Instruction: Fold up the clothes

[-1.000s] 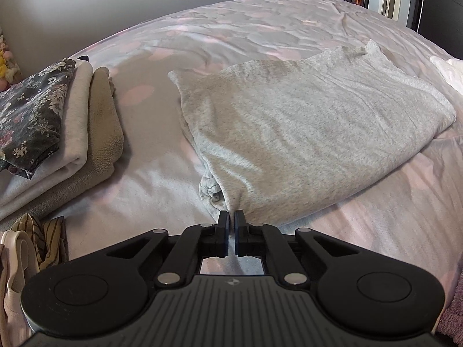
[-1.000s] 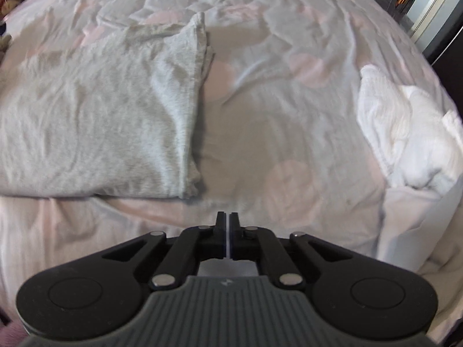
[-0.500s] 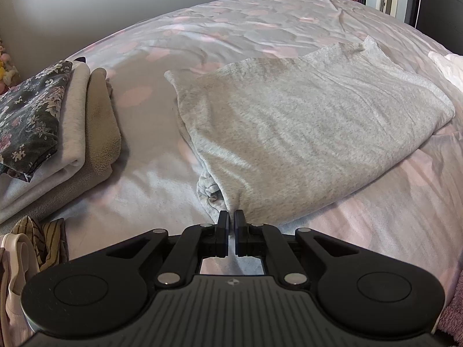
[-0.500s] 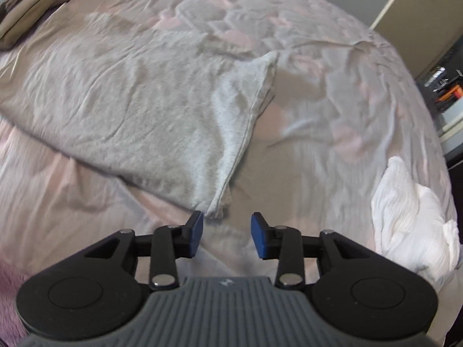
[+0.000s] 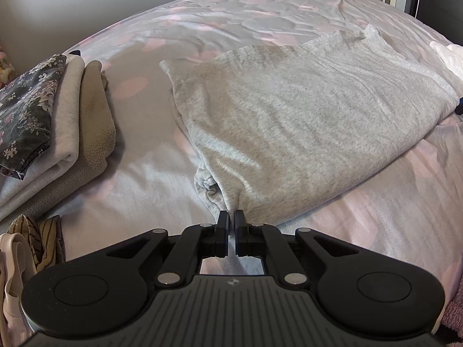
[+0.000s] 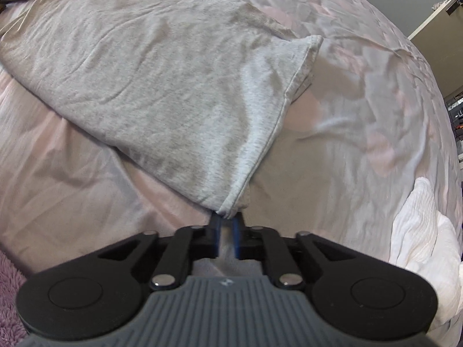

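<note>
Grey garment [image 5: 303,121] spread flat across the bed [image 5: 231,17], folded over on itself, long edge running along the near side of the mattress. Left gripper [image 5: 231,217] pinched tight on the garment's near left corner, only a thin slit between the black fingers, bunched cloth rising straight out of the tips. Right gripper [image 6: 226,219] at the opposite near corner, jaws closing, blue pads nearly together with the hemmed corner of the grey garment [image 6: 162,92] caught between them and the fabric pulled taut upward from the tips. Hem seam visible down the garment's right edge in the right wrist view, far corner lying slightly lifted off the cover. Bed cover [image 6: 376,101] pale with faint pink blotches, wrinkled, bare to the right of the garment. Stack of folded clothes [image 5: 66,121] at the left of the bed, well apart from the grey garment: a dark floral piece [image 5: 26,110] on top, a pale grey layer beneath, a beige fleecy layer lowest. Striped and cream items [image 5: 31,237] heaped at the lower left edge of the left wrist view, kind of garment unclear. Crumpled white cloth [image 6: 422,231] on the right side of the bed, near but not touching the garment. Purple fluffy surface [image 6: 10,303] just showing at the lower left corner of the right wrist view.
</note>
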A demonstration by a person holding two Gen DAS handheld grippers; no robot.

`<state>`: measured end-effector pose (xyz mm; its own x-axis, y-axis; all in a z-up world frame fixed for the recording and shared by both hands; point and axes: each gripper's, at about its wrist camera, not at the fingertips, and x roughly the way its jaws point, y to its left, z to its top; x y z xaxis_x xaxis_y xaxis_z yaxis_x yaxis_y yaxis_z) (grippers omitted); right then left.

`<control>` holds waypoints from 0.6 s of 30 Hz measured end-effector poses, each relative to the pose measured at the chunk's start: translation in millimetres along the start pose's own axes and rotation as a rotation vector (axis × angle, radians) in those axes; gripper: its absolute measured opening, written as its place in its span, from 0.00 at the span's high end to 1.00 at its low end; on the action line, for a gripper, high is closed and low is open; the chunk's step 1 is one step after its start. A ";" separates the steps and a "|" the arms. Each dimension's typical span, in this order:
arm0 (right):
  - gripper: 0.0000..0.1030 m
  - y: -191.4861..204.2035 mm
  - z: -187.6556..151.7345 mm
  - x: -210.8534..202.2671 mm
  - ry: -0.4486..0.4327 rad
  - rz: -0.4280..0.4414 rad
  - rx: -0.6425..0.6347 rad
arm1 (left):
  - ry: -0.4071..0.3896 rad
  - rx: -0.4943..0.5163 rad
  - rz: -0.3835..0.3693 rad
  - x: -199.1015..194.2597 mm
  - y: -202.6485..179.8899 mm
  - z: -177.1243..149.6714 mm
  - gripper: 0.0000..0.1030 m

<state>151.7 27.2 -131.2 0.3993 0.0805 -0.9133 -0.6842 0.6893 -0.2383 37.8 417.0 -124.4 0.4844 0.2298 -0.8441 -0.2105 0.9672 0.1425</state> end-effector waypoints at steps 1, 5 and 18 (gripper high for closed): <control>0.96 -1.4 -0.7 -0.6 -0.003 0.000 0.004 | 0.000 -0.002 0.001 -0.3 0.4 -0.1 0.98; 0.97 -5.5 -6.3 -10.3 0.002 -0.006 -0.013 | 0.002 -0.011 0.023 -0.7 2.3 -0.2 0.98; 1.00 -16.5 -37.7 -4.0 0.064 -0.071 0.081 | 0.125 -0.067 0.111 6.5 16.5 -6.8 1.00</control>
<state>138.4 -11.6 -136.0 0.4036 -0.0153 -0.9148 -0.6029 0.7476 -0.2786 31.7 433.7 -131.0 0.3463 0.3150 -0.8837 -0.3149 0.9263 0.2068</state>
